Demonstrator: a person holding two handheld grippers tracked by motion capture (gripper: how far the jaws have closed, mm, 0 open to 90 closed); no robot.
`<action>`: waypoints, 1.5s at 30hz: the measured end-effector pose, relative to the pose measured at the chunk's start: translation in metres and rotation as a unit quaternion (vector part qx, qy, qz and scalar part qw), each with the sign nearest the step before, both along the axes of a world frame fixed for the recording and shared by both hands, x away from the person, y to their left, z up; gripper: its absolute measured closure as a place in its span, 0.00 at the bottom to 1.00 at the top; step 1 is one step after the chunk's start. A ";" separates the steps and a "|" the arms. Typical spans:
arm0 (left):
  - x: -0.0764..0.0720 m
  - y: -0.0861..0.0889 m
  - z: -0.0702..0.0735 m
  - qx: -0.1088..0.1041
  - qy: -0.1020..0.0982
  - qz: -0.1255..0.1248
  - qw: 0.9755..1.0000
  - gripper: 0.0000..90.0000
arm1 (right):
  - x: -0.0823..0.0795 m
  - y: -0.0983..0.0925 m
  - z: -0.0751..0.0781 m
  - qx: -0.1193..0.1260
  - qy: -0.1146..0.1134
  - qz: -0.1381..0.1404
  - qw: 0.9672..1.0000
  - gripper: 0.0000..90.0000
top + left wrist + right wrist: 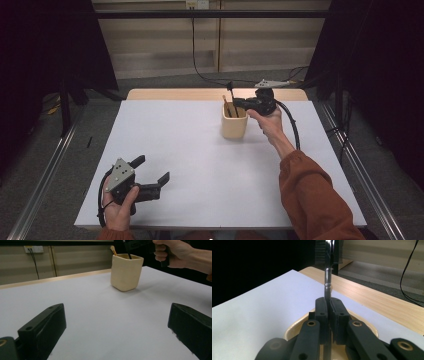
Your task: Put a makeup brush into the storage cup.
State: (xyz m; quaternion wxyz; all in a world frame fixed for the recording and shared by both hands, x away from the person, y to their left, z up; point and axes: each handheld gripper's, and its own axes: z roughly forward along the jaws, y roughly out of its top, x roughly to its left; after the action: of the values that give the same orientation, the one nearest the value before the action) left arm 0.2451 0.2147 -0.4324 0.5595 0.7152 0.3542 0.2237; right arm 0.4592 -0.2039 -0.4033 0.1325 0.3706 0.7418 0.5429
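Right gripper, held in a person's right hand above a cream ceramic cup, has its two black jaws pinched tight on one thin dark utensil handle that stands nearly upright, its lower end inside the cup. From the high view, a second item, a light wooden stick, leans inside the same cup, so two things can be counted in it; what the dark one is cannot be told. One cup stands on the white table, towards the far right side, near the bare wooden strip along the far edge. Left gripper, in the left hand at the near left corner, has its jaws spread wide with nothing between them, well apart from the cup. No brand, label or readable writing can be made out on the cup, grippers or table. One wall socket with a black cable shows on the far wall.
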 end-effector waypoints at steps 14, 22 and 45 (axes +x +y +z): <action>0.004 0.000 -0.001 -0.001 0.004 0.003 1.000 0.02 | -0.008 -0.010 0.000 0.004 -0.005 -0.014 1.000 0.45; 0.004 0.000 -0.001 -0.004 0.002 0.001 1.000 0.02 | -0.012 -0.011 0.006 0.019 -0.016 -0.010 1.000 0.10; 0.000 0.001 0.000 0.001 -0.001 0.005 1.000 0.02 | -0.049 -0.033 0.003 0.024 -0.015 -0.061 0.998 0.00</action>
State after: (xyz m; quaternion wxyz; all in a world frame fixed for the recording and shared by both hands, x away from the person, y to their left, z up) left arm 0.2449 0.2156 -0.4321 0.5577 0.7138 0.3574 0.2274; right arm 0.4104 -0.2369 -0.4001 0.1678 0.4101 0.7026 0.5568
